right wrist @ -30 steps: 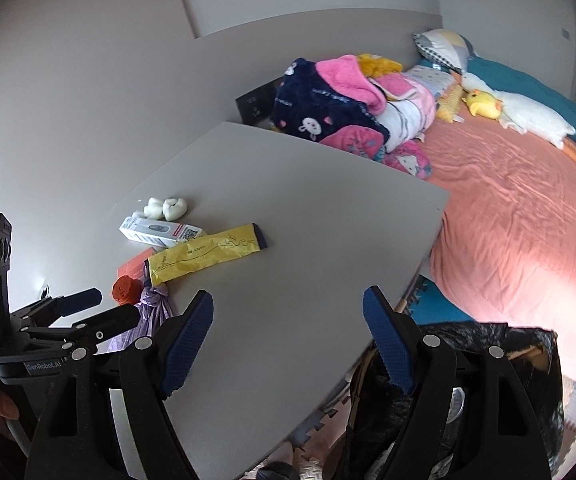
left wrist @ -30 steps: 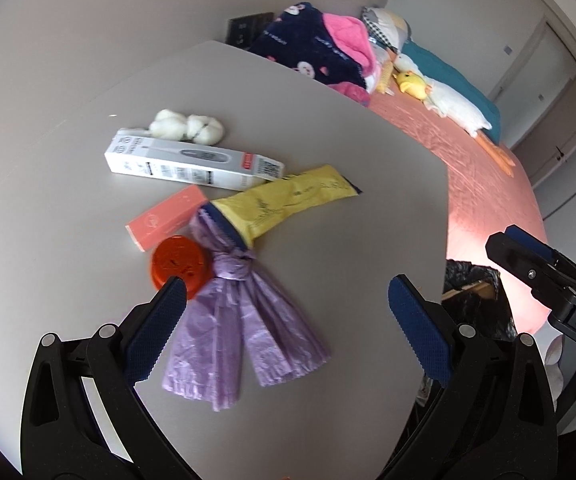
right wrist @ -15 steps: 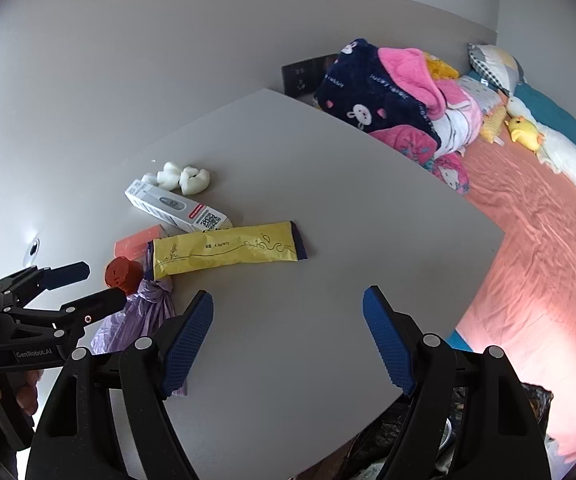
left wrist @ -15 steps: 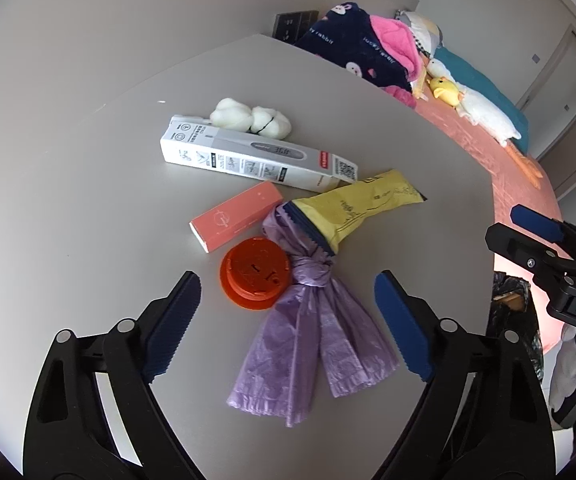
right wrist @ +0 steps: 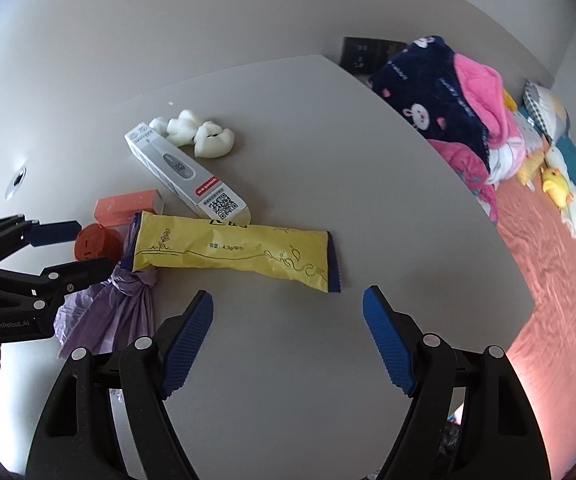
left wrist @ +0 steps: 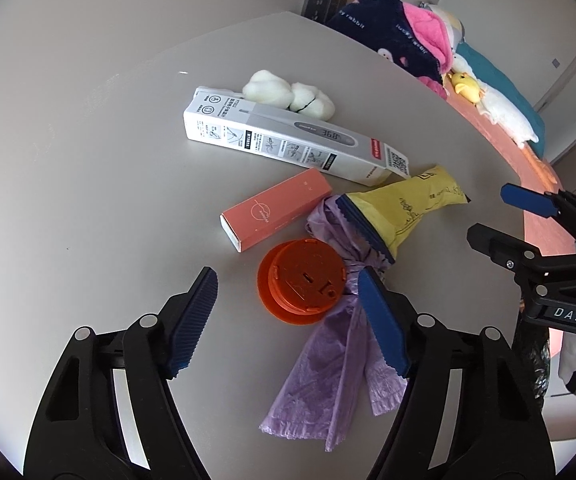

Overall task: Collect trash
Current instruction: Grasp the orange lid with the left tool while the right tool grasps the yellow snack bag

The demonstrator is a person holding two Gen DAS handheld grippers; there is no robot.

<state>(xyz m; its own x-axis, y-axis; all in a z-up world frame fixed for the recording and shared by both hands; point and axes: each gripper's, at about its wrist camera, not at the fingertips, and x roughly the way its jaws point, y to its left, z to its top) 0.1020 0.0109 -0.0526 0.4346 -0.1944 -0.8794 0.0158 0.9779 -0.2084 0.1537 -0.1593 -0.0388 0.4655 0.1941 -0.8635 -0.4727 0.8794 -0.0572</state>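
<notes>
Trash lies in a cluster on the grey table (left wrist: pixel 88 160): an orange lid (left wrist: pixel 301 282), a knotted purple plastic bag (left wrist: pixel 335 364), a pink box (left wrist: pixel 276 210), a yellow wrapper (left wrist: pixel 407 208), a white thermometer box (left wrist: pixel 288 140) and cotton balls (left wrist: pixel 288 94). My left gripper (left wrist: pixel 288 324) is open, low over the table, its jaws to either side of the orange lid. My right gripper (right wrist: pixel 288 344) is open and empty, just short of the yellow wrapper (right wrist: pixel 240 250). The orange lid (right wrist: pixel 94 244) shows between the left gripper's fingers in the right wrist view.
A bed with an orange-pink sheet (right wrist: pixel 559 280) lies beyond the table's right edge, with a pile of navy and pink blankets (right wrist: pixel 455 92) and a yellow duck toy (right wrist: pixel 555 188). A black trash bag (left wrist: pixel 533 364) sits below the table's right edge. A wall socket (right wrist: pixel 361 54) is behind the table.
Both grippers have moved forward and down toward the trash cluster. The left gripper's jaws now flank the orange lid; the right has come close to the yellow wrapper. Both stay open.
</notes>
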